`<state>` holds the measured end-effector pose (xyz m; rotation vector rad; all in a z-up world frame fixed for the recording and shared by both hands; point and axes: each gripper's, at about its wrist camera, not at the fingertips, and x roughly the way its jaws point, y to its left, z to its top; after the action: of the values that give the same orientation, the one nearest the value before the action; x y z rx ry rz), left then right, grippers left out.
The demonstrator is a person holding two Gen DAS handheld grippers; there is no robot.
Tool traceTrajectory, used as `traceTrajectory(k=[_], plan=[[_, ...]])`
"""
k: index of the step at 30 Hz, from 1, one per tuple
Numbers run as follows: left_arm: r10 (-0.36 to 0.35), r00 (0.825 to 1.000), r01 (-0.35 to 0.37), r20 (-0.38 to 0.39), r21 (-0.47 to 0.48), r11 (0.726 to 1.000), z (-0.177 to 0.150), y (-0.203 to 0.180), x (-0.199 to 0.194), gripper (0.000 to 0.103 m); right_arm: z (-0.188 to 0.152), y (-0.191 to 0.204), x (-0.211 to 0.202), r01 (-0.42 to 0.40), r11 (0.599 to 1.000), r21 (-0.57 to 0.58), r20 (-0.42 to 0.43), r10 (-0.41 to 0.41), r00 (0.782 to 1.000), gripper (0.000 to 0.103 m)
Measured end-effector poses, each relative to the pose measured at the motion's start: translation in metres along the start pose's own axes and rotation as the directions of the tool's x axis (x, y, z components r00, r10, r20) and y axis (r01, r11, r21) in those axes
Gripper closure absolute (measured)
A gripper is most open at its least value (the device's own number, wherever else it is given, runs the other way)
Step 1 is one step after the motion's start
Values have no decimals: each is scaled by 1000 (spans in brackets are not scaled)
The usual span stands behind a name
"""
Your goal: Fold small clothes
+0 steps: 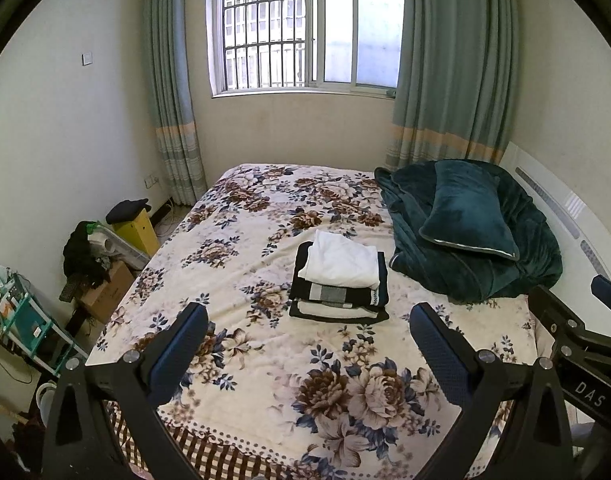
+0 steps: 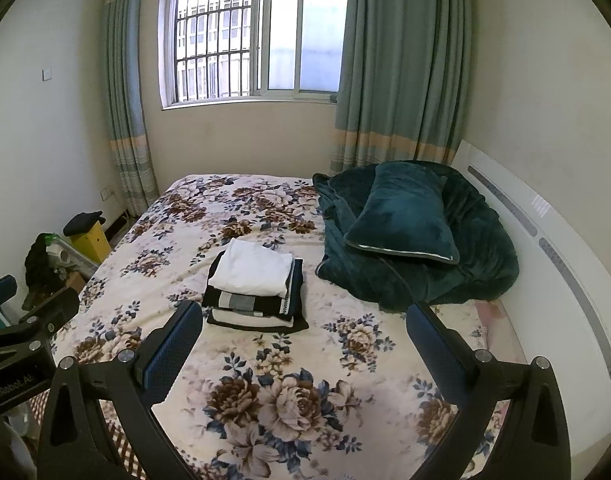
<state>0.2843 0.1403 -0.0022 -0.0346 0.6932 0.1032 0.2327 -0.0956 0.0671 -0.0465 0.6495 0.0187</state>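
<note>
In the lower part of the left wrist view, the left gripper (image 1: 308, 322) hung above the near end of the bed (image 1: 265, 412) with its two blue-padded fingers spread wide apart and nothing between them. The right gripper (image 2: 304, 320) filled the bottom of its own view the same way, fingers well apart and empty; part of its black frame also showed at the right edge of the left view.

Past the fingertips, near the middle of both frames, sat the stack of folded clothes (image 1: 339, 280) on the floral bedspread: a white garment (image 2: 251, 267) on top, dark striped pieces under it, edges fairly square.

Just to the right of the stack lay a heaped dark green blanket (image 1: 501, 268) with a matching pillow (image 1: 467, 216) resting on it, against a white headboard (image 2: 553, 240).

At the left edge, beside the bed, stood cluttered boxes and a yellow bin (image 1: 139, 230). In the upper centre was a barred window (image 1: 305, 28) flanked by grey-green curtains (image 2: 401, 64).
</note>
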Motion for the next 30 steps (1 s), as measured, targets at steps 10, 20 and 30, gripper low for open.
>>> traceTrajectory(k=[10, 20, 30], plan=[[1, 1000, -1, 4, -3, 1000, -2, 0, -4, 0, -1, 1, -2, 3, 1000, 1, -1, -3, 1000, 0], [3, 1000, -3, 2, -5, 1000, -3, 0, -4, 0, -4, 3, -4, 7, 1000, 1, -2, -7, 1000, 0], [5, 1000, -5, 6, -11, 1000, -6, -1, -9, 0, -5, 3, -5, 7, 1000, 3, -3, -7, 1000, 0]])
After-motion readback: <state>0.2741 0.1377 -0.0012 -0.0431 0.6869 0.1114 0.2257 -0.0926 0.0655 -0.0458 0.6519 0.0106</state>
